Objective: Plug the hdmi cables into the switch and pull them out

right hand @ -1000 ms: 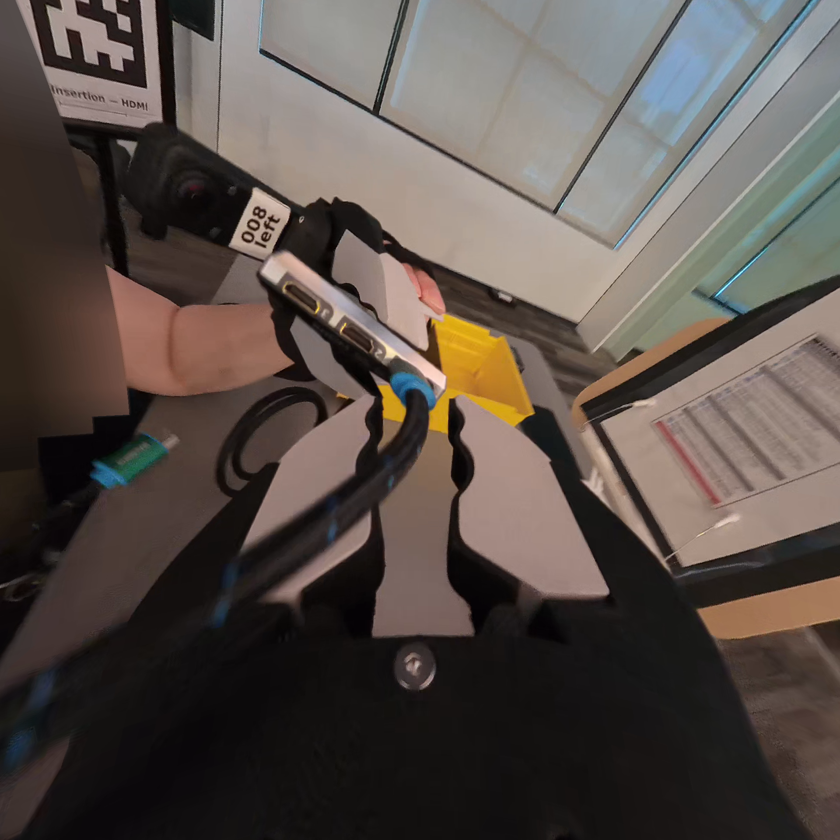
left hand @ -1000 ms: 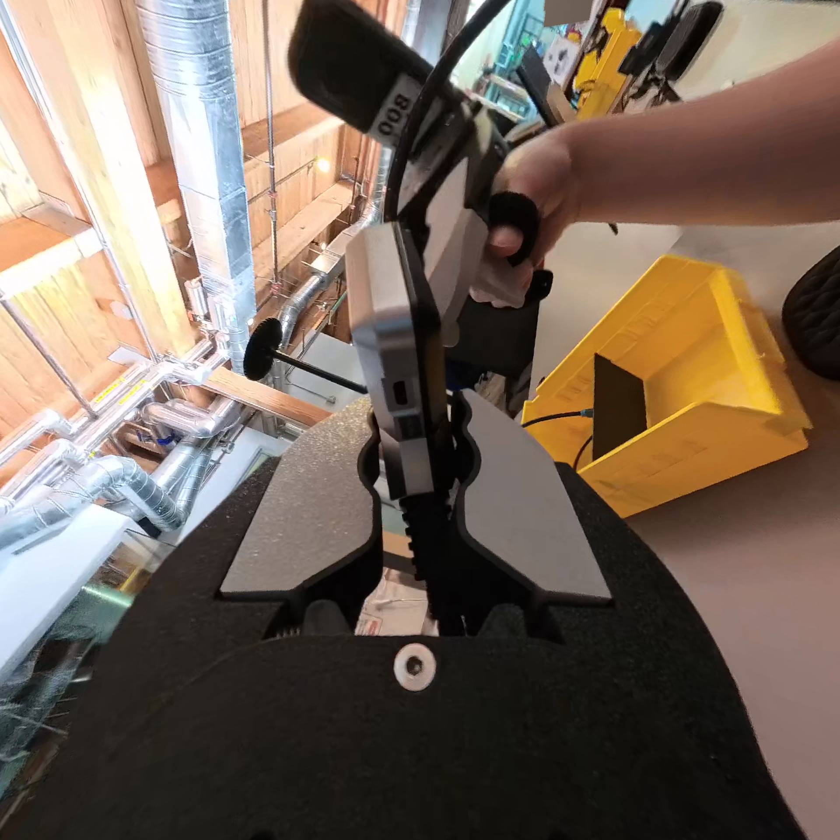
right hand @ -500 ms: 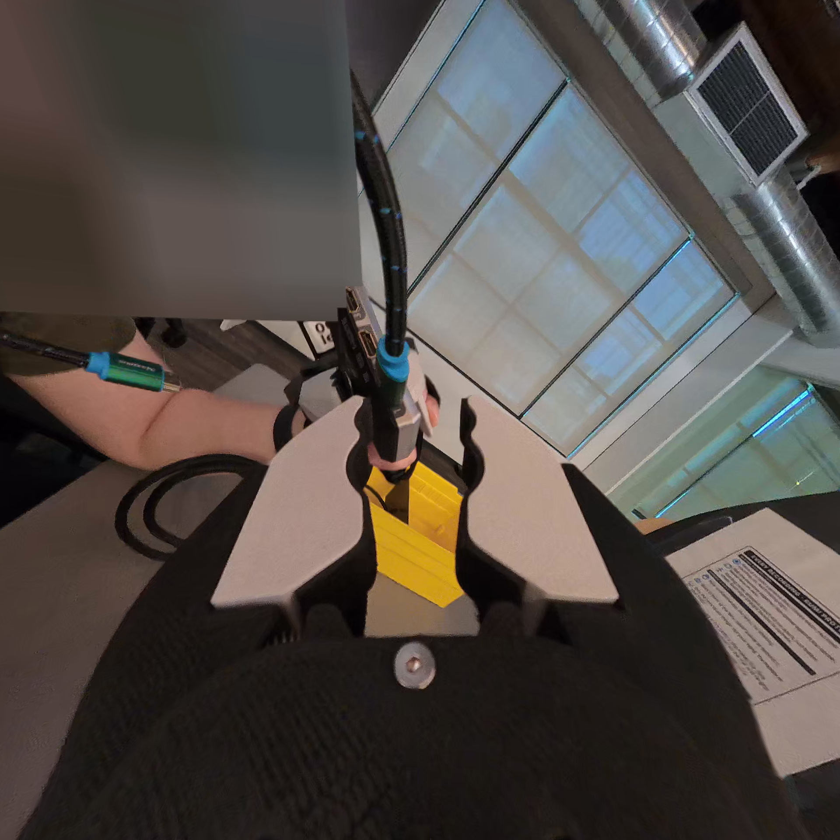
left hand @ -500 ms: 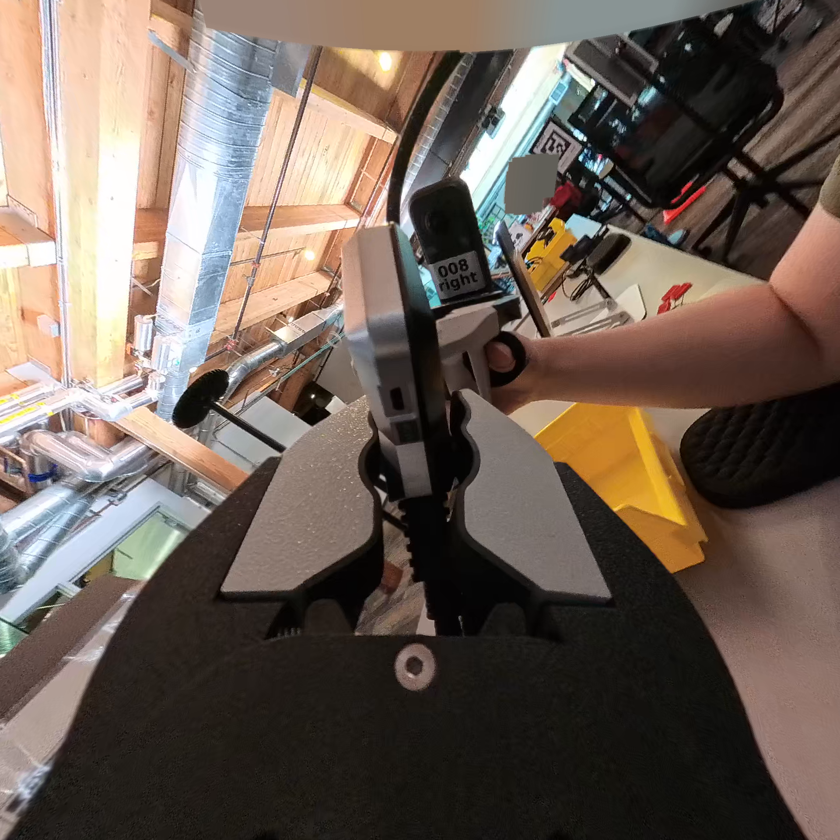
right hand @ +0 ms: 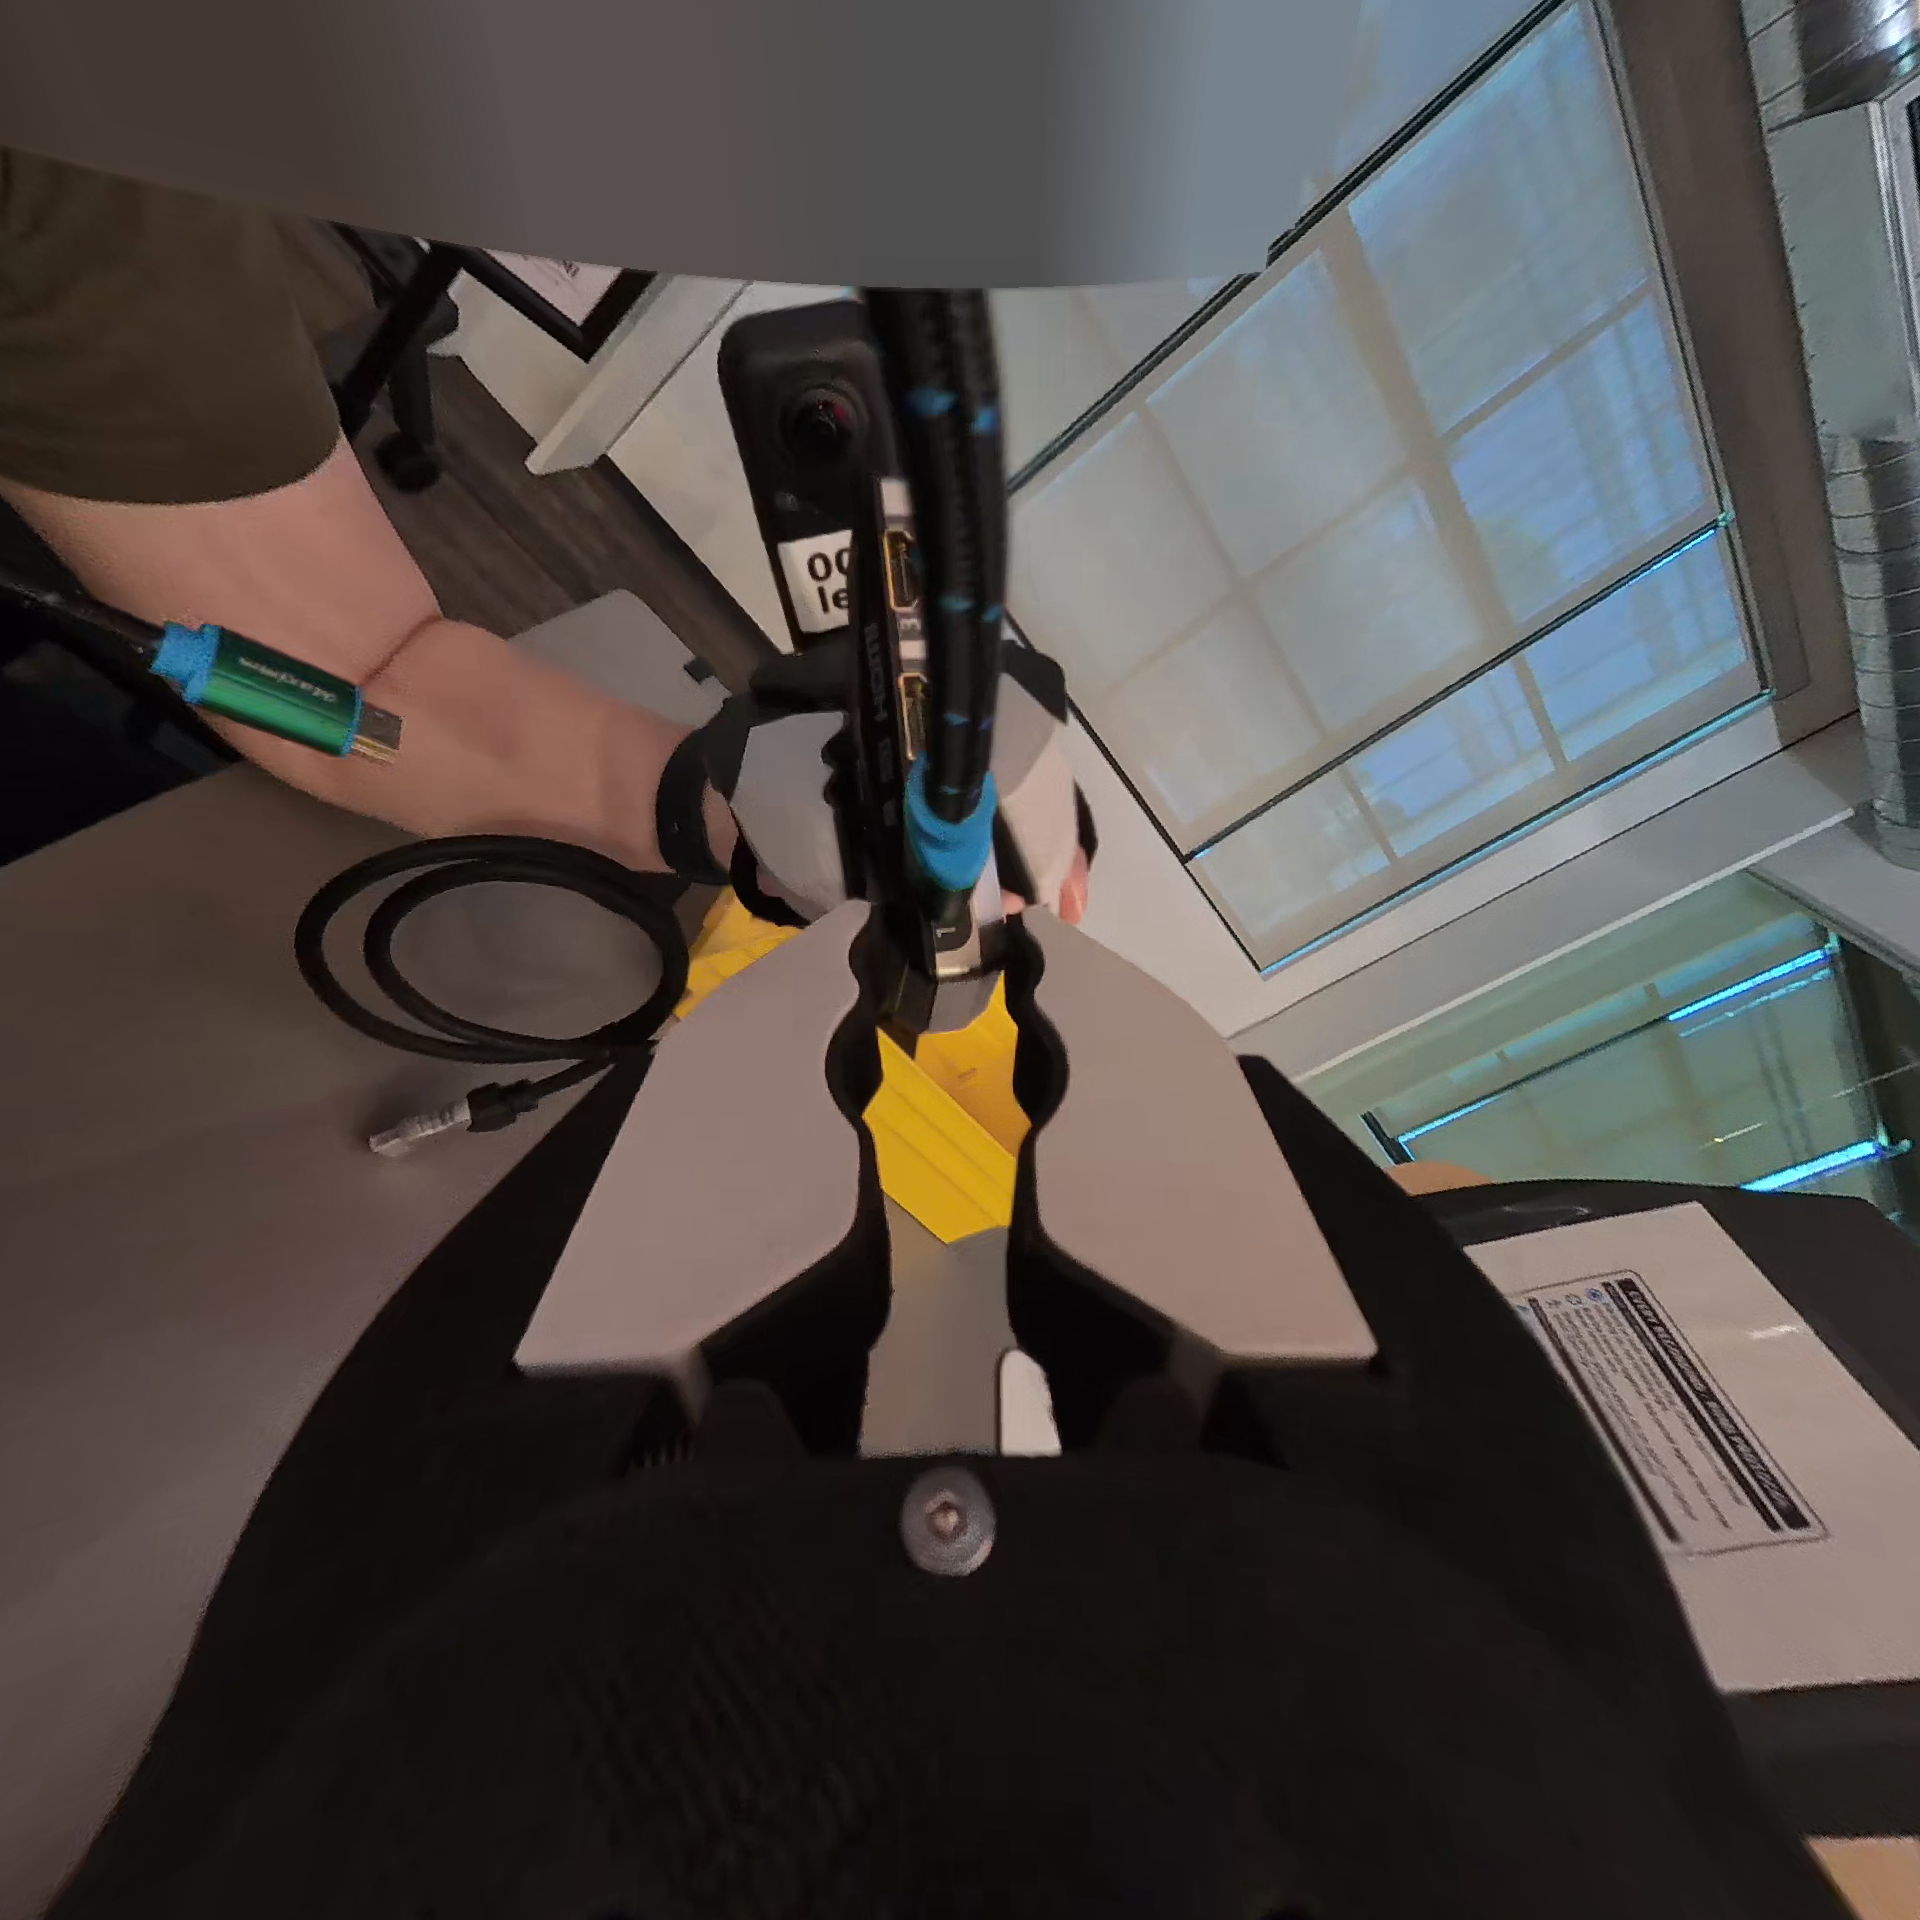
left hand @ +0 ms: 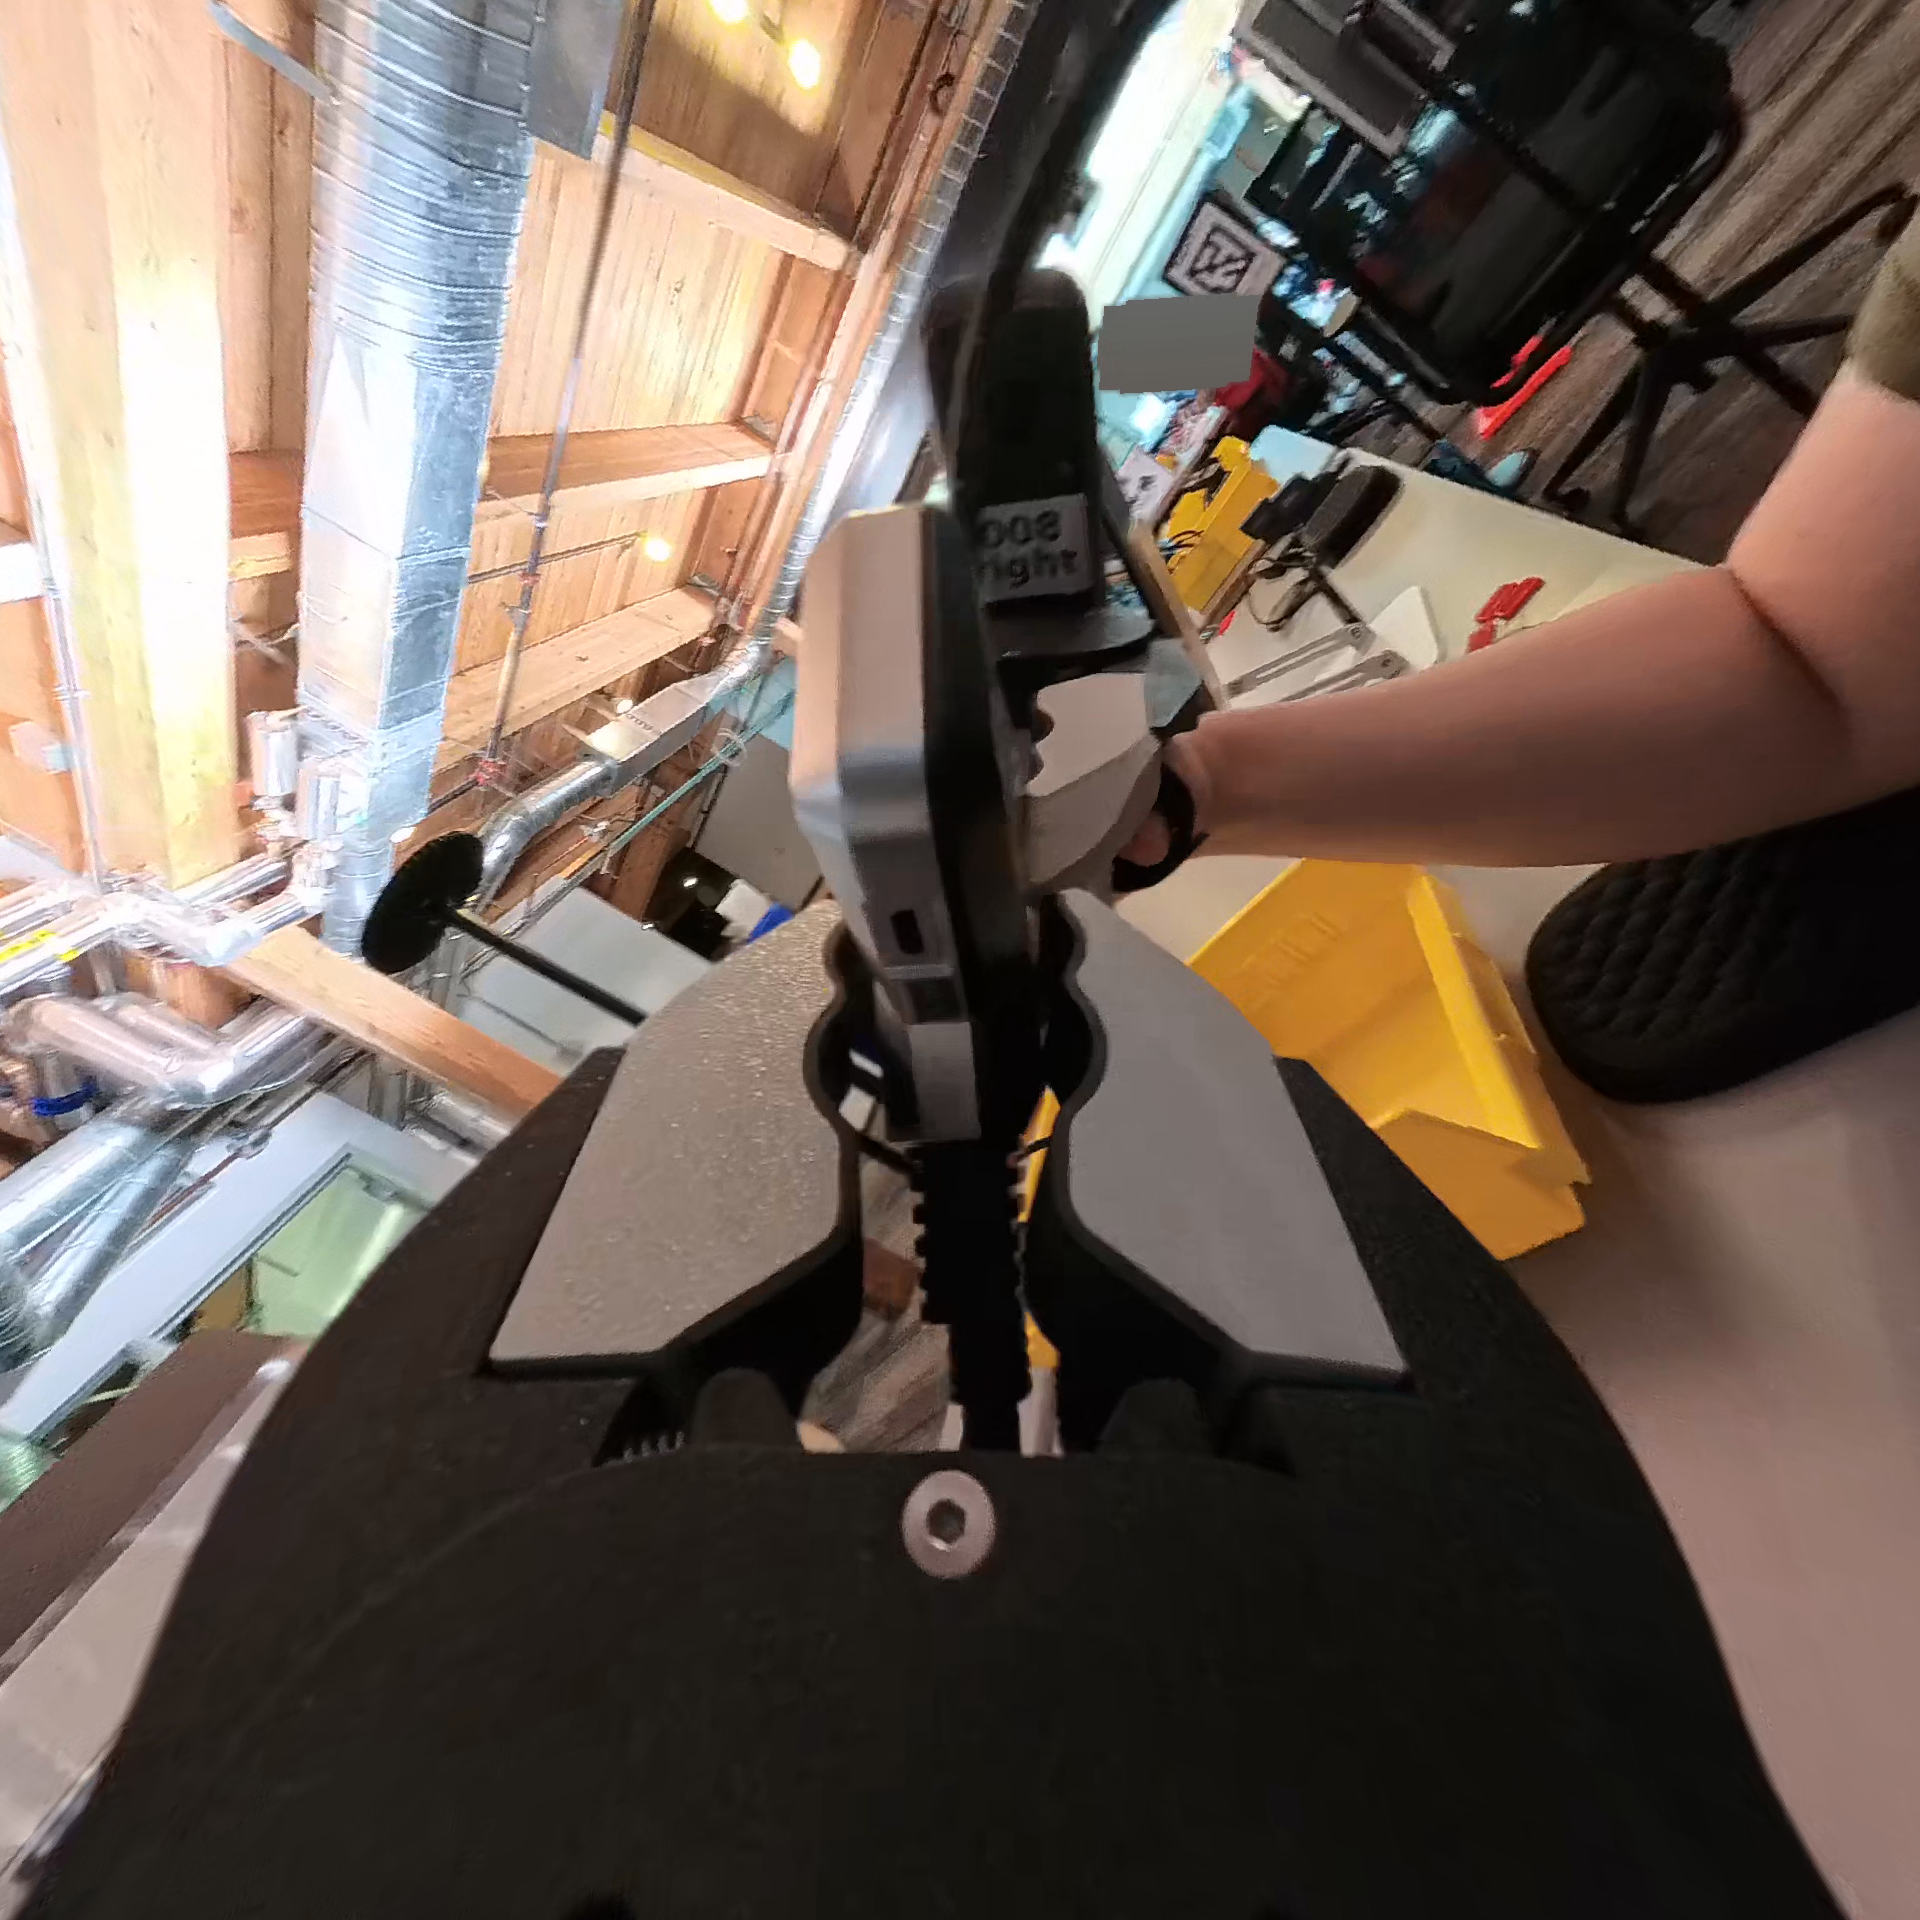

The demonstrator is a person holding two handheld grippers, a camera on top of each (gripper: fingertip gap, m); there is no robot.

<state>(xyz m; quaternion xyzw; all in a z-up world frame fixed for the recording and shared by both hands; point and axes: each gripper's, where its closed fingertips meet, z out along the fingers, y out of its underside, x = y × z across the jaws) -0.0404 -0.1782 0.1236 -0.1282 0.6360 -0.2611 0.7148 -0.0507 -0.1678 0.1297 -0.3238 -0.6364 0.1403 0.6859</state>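
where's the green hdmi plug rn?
Right wrist view, far left: the green HDMI plug hangs unplugged in front of the person's forearm, above the coiled black cable on the table.

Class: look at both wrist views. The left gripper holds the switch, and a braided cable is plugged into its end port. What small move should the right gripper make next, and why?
Probably close the right gripper on the cable's plug. Its fingers already flank the plug below the blue collar but look open, while the left gripper clamps the switch, so a pull should be braced.
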